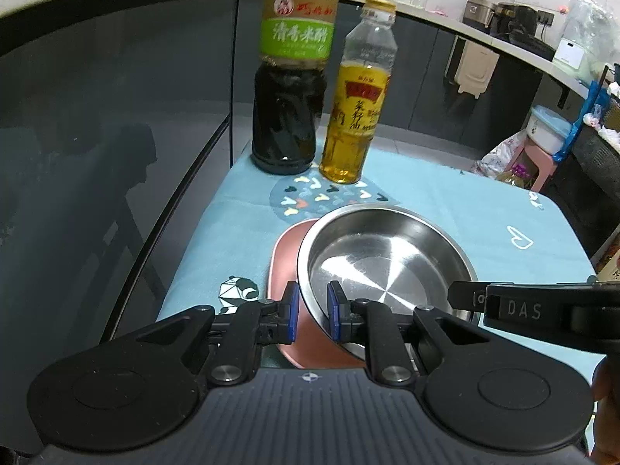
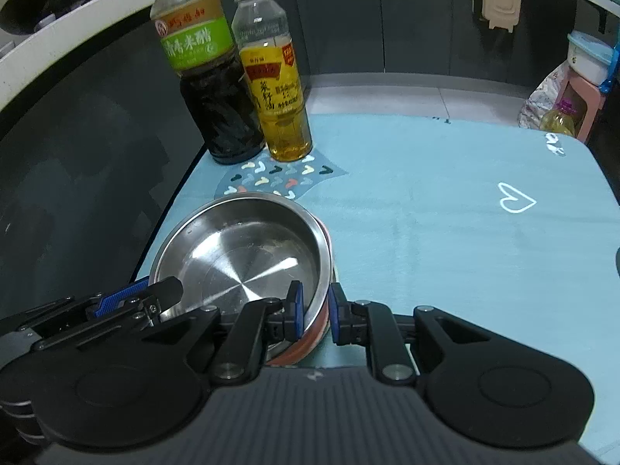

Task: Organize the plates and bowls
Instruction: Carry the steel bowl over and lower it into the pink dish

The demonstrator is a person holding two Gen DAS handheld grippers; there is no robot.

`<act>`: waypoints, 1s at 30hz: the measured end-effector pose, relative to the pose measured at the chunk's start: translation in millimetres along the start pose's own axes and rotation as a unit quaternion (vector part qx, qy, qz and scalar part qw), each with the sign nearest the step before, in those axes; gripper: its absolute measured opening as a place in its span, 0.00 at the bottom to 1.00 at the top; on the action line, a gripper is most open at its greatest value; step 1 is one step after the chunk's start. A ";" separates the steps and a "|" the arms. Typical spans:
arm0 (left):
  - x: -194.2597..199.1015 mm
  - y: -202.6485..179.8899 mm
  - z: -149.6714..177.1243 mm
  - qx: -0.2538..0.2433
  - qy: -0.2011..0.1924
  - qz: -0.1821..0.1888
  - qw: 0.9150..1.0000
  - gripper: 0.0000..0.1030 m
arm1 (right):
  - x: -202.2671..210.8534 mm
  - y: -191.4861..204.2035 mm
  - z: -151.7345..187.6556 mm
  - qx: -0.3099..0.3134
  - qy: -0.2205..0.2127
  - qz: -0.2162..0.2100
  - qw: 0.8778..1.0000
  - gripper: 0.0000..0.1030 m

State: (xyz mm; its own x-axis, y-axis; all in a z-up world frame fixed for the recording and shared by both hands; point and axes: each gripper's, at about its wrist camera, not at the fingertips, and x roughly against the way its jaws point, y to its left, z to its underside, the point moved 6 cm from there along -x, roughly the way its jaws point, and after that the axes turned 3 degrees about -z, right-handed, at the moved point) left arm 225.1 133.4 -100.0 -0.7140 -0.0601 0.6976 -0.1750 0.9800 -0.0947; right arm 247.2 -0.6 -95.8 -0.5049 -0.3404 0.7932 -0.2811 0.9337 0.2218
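A round steel bowl (image 1: 387, 259) rests on a pink plate (image 1: 283, 267) on the blue tablecloth. My left gripper (image 1: 313, 316) straddles the bowl's near-left rim, one blue pad outside and one inside, with a small gap to the wall. My right gripper (image 2: 314, 316) straddles the bowl's (image 2: 248, 252) near-right rim, together with the pink plate's edge (image 2: 306, 343) below. Each gripper shows in the other's view, the right gripper (image 1: 542, 310) at right and the left gripper (image 2: 116, 306) at left.
A dark vinegar bottle (image 1: 290, 77) and a yellow oil bottle (image 1: 356, 104) stand at the table's far left corner. The table's left edge (image 1: 201, 232) drops to a dark floor. The blue cloth (image 2: 465, 232) stretches to the right of the bowl.
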 end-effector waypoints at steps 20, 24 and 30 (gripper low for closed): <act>-14.6 7.1 0.7 0.005 0.010 -0.007 1.000 0.14 | -15.0 2.8 0.4 0.002 0.008 0.002 1.000 0.13; -10.3 9.7 -0.1 0.008 0.006 -0.009 1.000 0.16 | -11.3 -1.1 -0.7 -0.010 0.006 -0.002 1.000 0.15; -7.8 22.3 0.5 0.029 0.000 -0.022 0.999 0.29 | -10.3 -11.8 -0.8 -0.038 0.009 0.002 0.999 0.33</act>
State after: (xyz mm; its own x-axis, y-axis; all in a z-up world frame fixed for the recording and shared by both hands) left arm 226.5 155.6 -107.9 -0.7049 -0.1026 0.7018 -0.2454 0.9636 -0.1057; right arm 256.4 -8.0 -106.1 -0.4915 -0.3352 0.8038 -0.2164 0.9410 0.2601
